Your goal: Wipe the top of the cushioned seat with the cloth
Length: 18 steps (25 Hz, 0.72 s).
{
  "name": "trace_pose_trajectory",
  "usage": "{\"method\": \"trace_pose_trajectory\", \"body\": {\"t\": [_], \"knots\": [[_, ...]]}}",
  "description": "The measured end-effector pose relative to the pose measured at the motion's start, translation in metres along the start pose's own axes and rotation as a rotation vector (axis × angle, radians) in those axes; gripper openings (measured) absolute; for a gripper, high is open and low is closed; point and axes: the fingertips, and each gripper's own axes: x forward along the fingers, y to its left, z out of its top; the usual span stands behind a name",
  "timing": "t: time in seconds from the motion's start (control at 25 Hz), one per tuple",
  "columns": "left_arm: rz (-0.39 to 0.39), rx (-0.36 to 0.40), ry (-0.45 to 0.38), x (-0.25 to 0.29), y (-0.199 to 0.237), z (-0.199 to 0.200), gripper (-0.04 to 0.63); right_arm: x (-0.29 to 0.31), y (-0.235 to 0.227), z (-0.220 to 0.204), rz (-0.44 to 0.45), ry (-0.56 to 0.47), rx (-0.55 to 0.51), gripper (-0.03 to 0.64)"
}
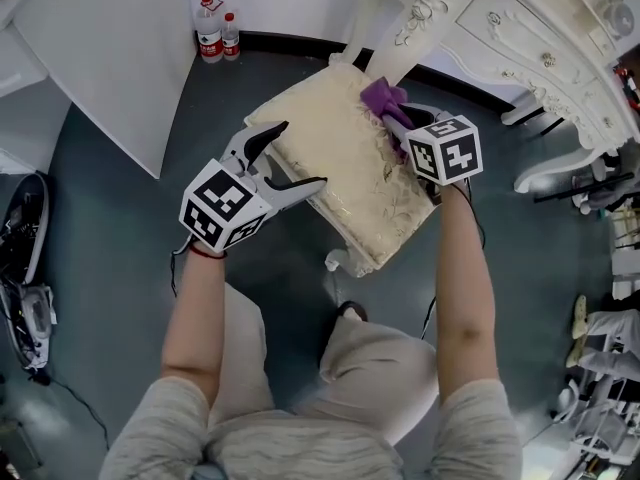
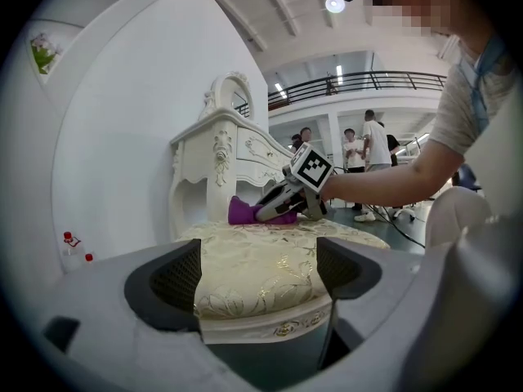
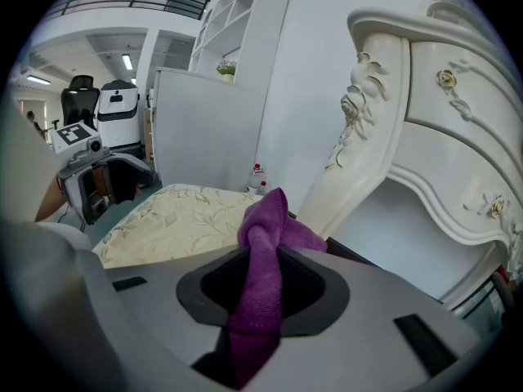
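Note:
The cushioned seat (image 1: 345,173) is cream with a gold leaf pattern and stands on the dark floor in front of me. A purple cloth (image 1: 381,96) lies bunched at its far corner, and my right gripper (image 1: 395,118) is shut on it. In the right gripper view the cloth (image 3: 261,272) hangs between the jaws of the right gripper (image 3: 261,296), with the seat (image 3: 172,223) beyond. My left gripper (image 1: 302,155) is open at the seat's near-left edge. In the left gripper view the seat (image 2: 261,264) lies ahead between the spread jaws of the left gripper (image 2: 257,278), not pressed by the pads.
A white carved dressing table (image 1: 520,38) stands just behind the seat, its leg (image 3: 351,145) close to the cloth. Two red-capped bottles (image 1: 212,30) stand by a white panel (image 1: 110,58). Cables and gear (image 1: 25,268) lie at the left. Several people (image 2: 368,149) stand far off.

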Motion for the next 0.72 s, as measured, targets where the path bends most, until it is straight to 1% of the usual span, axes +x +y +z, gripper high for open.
{"method": "trace_pose_trajectory", "body": {"t": [0.12, 0.28, 0.52, 0.72], "knots": [[0.012, 0.008, -0.003, -0.003, 0.005, 0.001, 0.439, 0.000, 0.001, 0.000, -0.014, 0.011, -0.026, 0.095], [0.029, 0.018, -0.007, -0.013, 0.006, 0.003, 0.439, -0.001, 0.009, 0.002, -0.030, 0.032, -0.085, 0.094], [0.009, -0.002, -0.046, -0.022, -0.006, -0.002, 0.439, -0.002, 0.025, 0.005, -0.014, 0.026, -0.108, 0.094], [0.001, -0.010, -0.045, -0.022, -0.007, -0.008, 0.439, -0.002, 0.039, 0.009, -0.014, 0.029, -0.119, 0.094]]}}
